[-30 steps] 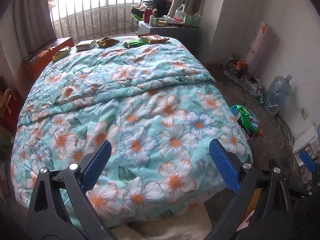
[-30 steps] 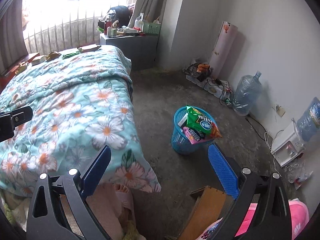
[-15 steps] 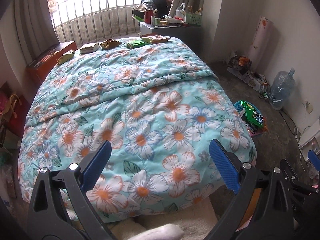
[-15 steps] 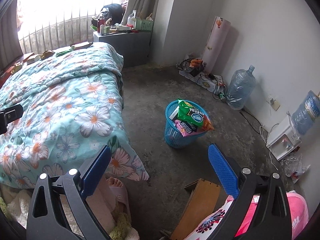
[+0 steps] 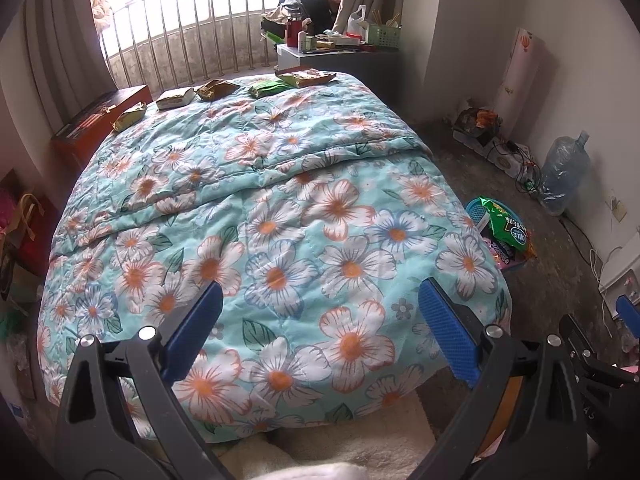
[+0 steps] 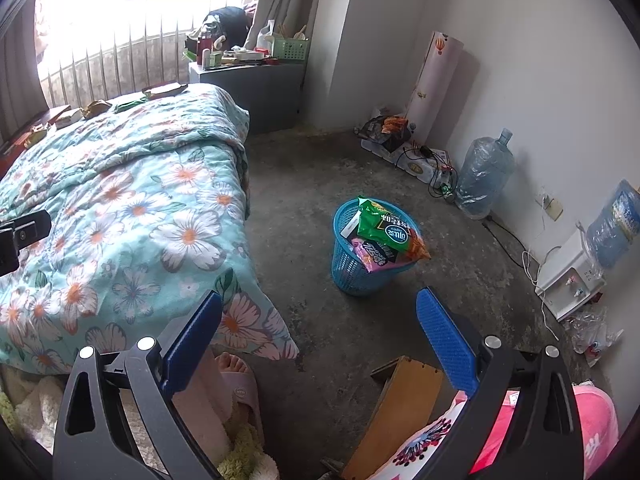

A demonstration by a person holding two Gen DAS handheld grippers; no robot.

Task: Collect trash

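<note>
Several snack wrappers lie in a row at the far end of the floral bed (image 5: pixel 280 216): a gold packet (image 5: pixel 129 116), a tan one (image 5: pixel 176 98), a crumpled gold one (image 5: pixel 216 89), a green one (image 5: pixel 267 87) and a flat brown one (image 5: pixel 306 77). A blue mesh trash basket (image 6: pixel 362 268), stuffed with a green chip bag (image 6: pixel 386 228) and a pink wrapper, stands on the floor right of the bed. My left gripper (image 5: pixel 318 328) hovers open over the bed's near end, empty. My right gripper (image 6: pixel 316 338) is open and empty above the floor, short of the basket.
A grey nightstand (image 6: pixel 256 92) cluttered with bottles stands by the window railing. Water jugs (image 6: pixel 484 174), cables and a white appliance (image 6: pixel 568 280) line the right wall. A person's foot in a slipper (image 6: pixel 236 376) and a wooden board (image 6: pixel 400 412) are near the bed's corner.
Both grippers have drawn back and risen, so the bed and the basket look farther away. Both stay open with nothing held.
</note>
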